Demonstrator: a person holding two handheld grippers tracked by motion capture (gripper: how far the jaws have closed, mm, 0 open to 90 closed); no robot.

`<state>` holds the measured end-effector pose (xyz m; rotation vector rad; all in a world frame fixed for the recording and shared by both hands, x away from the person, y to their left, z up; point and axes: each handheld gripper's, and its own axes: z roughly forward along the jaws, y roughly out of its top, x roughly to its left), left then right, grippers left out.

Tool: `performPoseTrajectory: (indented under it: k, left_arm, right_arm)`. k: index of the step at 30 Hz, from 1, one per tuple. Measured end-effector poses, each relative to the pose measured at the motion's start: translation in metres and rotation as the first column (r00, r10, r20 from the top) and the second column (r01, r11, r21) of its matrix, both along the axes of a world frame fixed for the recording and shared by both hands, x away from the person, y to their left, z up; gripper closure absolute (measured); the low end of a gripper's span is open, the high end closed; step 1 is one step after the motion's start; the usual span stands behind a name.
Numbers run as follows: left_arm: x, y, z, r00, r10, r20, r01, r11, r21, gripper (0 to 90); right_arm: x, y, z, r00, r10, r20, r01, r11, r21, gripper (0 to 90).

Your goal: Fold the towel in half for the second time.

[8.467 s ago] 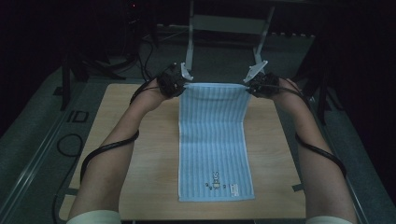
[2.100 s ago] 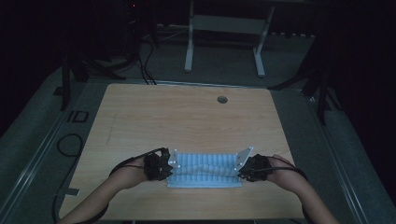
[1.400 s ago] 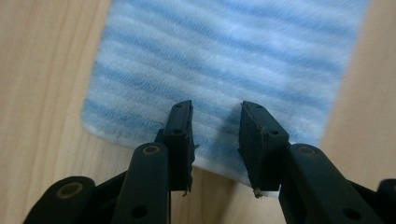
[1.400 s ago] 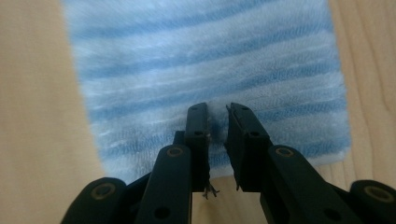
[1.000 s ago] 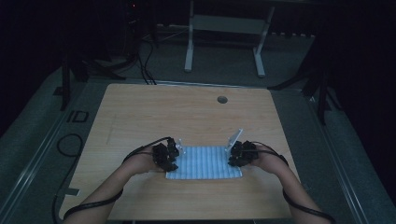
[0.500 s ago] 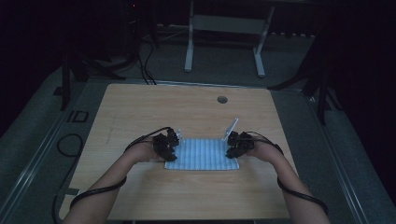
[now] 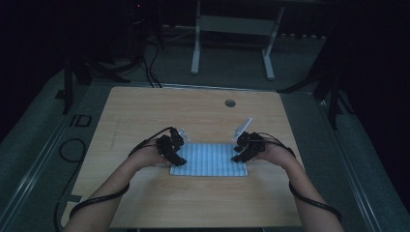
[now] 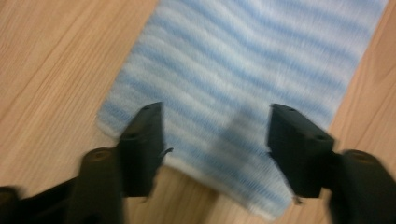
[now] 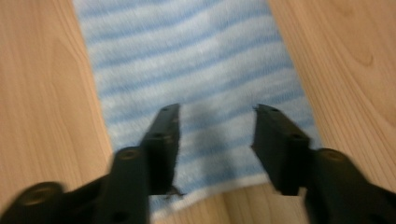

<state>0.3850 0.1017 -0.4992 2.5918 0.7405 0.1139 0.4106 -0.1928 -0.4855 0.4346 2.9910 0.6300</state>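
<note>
A blue-and-white striped towel [image 7: 208, 159] lies folded into a small flat rectangle on the wooden table [image 7: 193, 116]. My left gripper [image 7: 177, 158] stands over its left end and my right gripper [image 7: 238, 155] over its right end. In the left gripper view the jaws [image 8: 215, 112] have just been opening and are spread above the towel's [image 8: 243, 60] corner, with no cloth pinched. In the right gripper view the jaws [image 9: 217, 109] have likewise just been opening, and the towel [image 9: 187, 56] lies flat below them, its hem near the bottom.
A round cable hole [image 7: 230, 103] sits in the table's far part. Behind the table stands a white metal frame [image 7: 232, 24]. Cables [image 7: 72, 145] lie on the dark floor at the left. Bare wood surrounds the towel on all sides.
Both hands carried the towel's near edge away from the person, folding it smaller. Both grippers then opened and let go of the cloth; the right one lifted slightly.
</note>
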Motion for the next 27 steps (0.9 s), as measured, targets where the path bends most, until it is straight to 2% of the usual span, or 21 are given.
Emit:
performPoseTrajectory:
  k: [3, 4, 5, 6, 7, 8, 9, 10, 11, 14, 15, 16, 17, 18, 19, 20, 22, 23, 24, 25, 27]
  left_arm:
    - [-0.003, -0.001, -0.002, 0.9992, 0.038, 0.015, -0.037, 0.9985, -0.041, 16.5]
    - [-0.006, -0.001, -0.003, 0.9981, 0.054, 0.032, -0.051, 0.9953, -0.082, 14.9]
    - [-0.006, -0.001, -0.003, 0.9981, 0.054, 0.032, -0.051, 0.9953, -0.082, 13.7]
    - [-0.010, -0.002, -0.005, 0.9952, 0.071, 0.068, -0.063, 0.9924, -0.105, 12.0]
    - [-0.010, -0.002, -0.005, 0.9952, 0.071, 0.068, -0.063, 0.9924, -0.105, 9.1]
    - [-0.013, -0.003, -0.008, 0.9910, 0.091, 0.098, -0.080, 0.9899, -0.117, 5.6]
    - [-0.015, -0.002, -0.010, 0.9881, 0.101, 0.116, -0.087, 0.9886, -0.123, 3.6]
    - [-0.015, -0.002, -0.010, 0.9881, 0.101, 0.116, -0.087, 0.9886, -0.123, 2.9]
    - [-0.019, 0.002, -0.012, 0.9815, 0.123, 0.147, -0.103, 0.9848, -0.140, 2.9]
    - [-0.025, 0.011, -0.015, 0.9694, 0.142, 0.200, -0.110, 0.9804, -0.164, 2.9]
    - [-0.027, 0.015, -0.016, 0.9656, 0.154, 0.210, -0.117, 0.9774, -0.176, 2.9]
    - [-0.027, 0.015, -0.016, 0.9656, 0.154, 0.210, -0.117, 0.9774, -0.176, 2.9]
    - [-0.028, 0.019, -0.017, 0.9627, 0.168, 0.212, -0.127, 0.9729, -0.193, 2.9]
    - [-0.028, 0.019, -0.017, 0.9627, 0.168, 0.212, -0.127, 0.9729, -0.193, 2.9]
    - [-0.032, 0.031, -0.019, 0.9577, 0.200, 0.206, -0.147, 0.9575, -0.248, 2.9]
    - [-0.034, 0.034, -0.020, 0.9562, 0.205, 0.209, -0.148, 0.9546, -0.259, 3.0]
    - [-0.039, 0.040, -0.022, 0.9502, 0.218, 0.223, -0.156, 0.9516, -0.265, 2.9]
    - [-0.041, 0.044, -0.022, 0.9499, 0.224, 0.218, -0.161, 0.9487, -0.272, 2.9]
    - [-0.041, 0.044, -0.022, 0.9499, 0.224, 0.218, -0.161, 0.9487, -0.272, 3.0]
    - [-0.043, 0.048, -0.023, 0.9487, 0.230, 0.217, -0.167, 0.9468, -0.275, 3.0]
    - [-0.045, 0.050, -0.024, 0.9470, 0.236, 0.218, -0.171, 0.9447, -0.280, 2.9]
  right_arm:
    - [-0.005, -0.004, -0.003, 0.9996, -0.025, 0.014, 0.024, 0.997, 0.068, 27.2]
    - [-0.007, -0.005, -0.004, 0.9995, -0.026, 0.017, 0.024, 0.995, 0.096, 23.1]
    - [-0.007, -0.005, -0.004, 0.9995, -0.026, 0.017, 0.024, 0.995, 0.096, 23.1]
    - [-0.009, -0.008, -0.010, 0.9976, -0.068, 0.008, 0.066, 0.984, 0.167, 16.7]
    - [-0.009, -0.008, -0.010, 0.9976, -0.068, 0.008, 0.066, 0.984, 0.167, 16.7]
    - [-0.014, -0.010, -0.014, 0.9953, -0.092, 0.029, 0.084, 0.976, 0.202, 14.0]
    - [-0.016, -0.011, -0.017, 0.9916, -0.114, 0.060, 0.099, 0.972, 0.213, 14.4]
    - [-0.016, -0.011, -0.017, 0.9916, -0.114, 0.060, 0.099, 0.972, 0.213, 14.4]
    - [-0.019, -0.013, -0.021, 0.9793, -0.176, 0.100, 0.147, 0.958, 0.247, 14.0]
    - [-0.026, -0.019, -0.027, 0.9625, -0.227, 0.149, 0.175, 0.939, 0.297, 13.6]
    - [-0.027, -0.022, -0.028, 0.9596, -0.239, 0.149, 0.181, 0.929, 0.322, 13.5]
    - [-0.027, -0.022, -0.028, 0.9596, -0.239, 0.149, 0.181, 0.929, 0.322, 13.5]
    - [-0.028, -0.025, -0.029, 0.9579, -0.251, 0.139, 0.191, 0.920, 0.342, 13.5]
    - [-0.029, -0.028, -0.031, 0.9552, -0.263, 0.136, 0.201, 0.913, 0.354, 13.5]
    - [-0.031, -0.034, -0.033, 0.9465, -0.296, 0.129, 0.231, 0.901, 0.367, 13.5]
    - [-0.033, -0.037, -0.034, 0.9439, -0.307, 0.122, 0.243, 0.896, 0.372, 13.5]
    - [-0.035, -0.043, -0.037, 0.9378, -0.324, 0.125, 0.256, 0.888, 0.382, 13.6]
    - [-0.036, -0.047, -0.038, 0.9332, -0.337, 0.124, 0.267, 0.882, 0.387, 13.6]
    - [-0.036, -0.047, -0.038, 0.9332, -0.337, 0.124, 0.267, 0.882, 0.387, 13.6]
    - [-0.038, -0.054, -0.040, 0.9260, -0.356, 0.124, 0.283, 0.873, 0.396, 13.6]
    - [-0.038, -0.054, -0.040, 0.9260, -0.356, 0.124, 0.283, 0.873, 0.396, 13.6]
